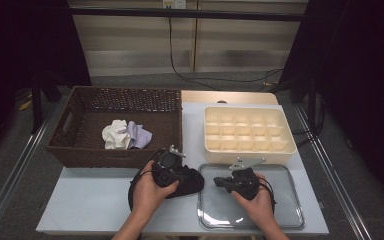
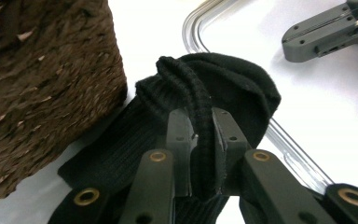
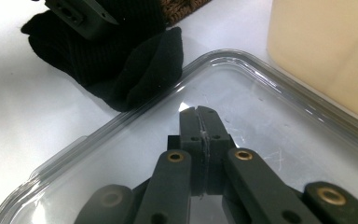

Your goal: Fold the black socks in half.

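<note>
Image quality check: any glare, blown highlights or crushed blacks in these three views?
High view: dim, with black side curtains; the black sock shows no detail. Left gripper view: the table is blown white, while the rib of the sock in the left hand-held gripper is sharp. Right gripper view: glare streaks on the clear tray; the beige organizer is soft.

left tool [image 2: 204,140]: jaws clamped on a fold of black fabric, held low in left hand
right tool [image 3: 200,116]: jaws fully together, empty, held low in right hand
</note>
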Tool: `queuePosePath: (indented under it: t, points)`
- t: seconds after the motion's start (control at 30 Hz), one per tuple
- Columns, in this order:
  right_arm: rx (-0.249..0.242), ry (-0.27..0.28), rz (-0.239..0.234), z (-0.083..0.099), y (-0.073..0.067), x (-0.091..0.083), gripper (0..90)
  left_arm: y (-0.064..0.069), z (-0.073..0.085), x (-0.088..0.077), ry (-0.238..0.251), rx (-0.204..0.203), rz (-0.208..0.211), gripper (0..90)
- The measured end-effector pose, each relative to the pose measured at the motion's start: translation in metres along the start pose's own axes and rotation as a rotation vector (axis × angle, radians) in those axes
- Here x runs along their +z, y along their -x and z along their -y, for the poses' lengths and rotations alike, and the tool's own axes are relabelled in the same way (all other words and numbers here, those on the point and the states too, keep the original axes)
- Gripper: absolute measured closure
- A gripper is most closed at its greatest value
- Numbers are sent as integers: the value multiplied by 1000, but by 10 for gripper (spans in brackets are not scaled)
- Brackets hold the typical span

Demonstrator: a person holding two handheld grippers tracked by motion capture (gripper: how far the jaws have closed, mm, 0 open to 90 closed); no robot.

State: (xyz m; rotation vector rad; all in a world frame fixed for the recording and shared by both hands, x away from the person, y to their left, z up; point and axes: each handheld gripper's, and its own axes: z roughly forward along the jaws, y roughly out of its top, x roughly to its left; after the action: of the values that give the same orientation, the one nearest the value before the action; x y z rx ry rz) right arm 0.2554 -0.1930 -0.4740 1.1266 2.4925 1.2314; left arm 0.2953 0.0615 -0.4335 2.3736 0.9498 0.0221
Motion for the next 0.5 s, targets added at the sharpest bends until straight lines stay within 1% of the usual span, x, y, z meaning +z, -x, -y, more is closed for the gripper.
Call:
queuePosePath:
  t: [0.1,0.2,0.23,0.27,0.3,0.33,0.37,0.43,0.47,0.5]
  points:
    - [-2,2,0,0,0,0,897,0,1,0,7,-1,2,794]
    - [-2,3,-1,0,0,0,896,0,2,2,21,-5,23,768]
    - [-3,2,-1,0,0,0,894,0,2,2,35,-7,37,743]
    - [-3,3,-2,0,0,0,892,0,3,1,47,-12,39,706]
    - [-3,3,-1,0,0,0,891,-1,3,0,52,-1,44,672]
    - [-1,2,-1,0,-1,0,890,-1,4,-1,62,-13,53,647]
    - [-2,1,-2,0,-1,0,889,-2,5,-3,71,-12,63,626]
    - [-1,1,-3,0,0,0,888,-4,7,-9,84,-18,67,589]
    - [-4,2,-3,0,0,0,887,-5,9,-13,95,-27,83,578]
    - [-3,2,-2,0,0,0,887,-6,10,-15,102,-32,84,568]
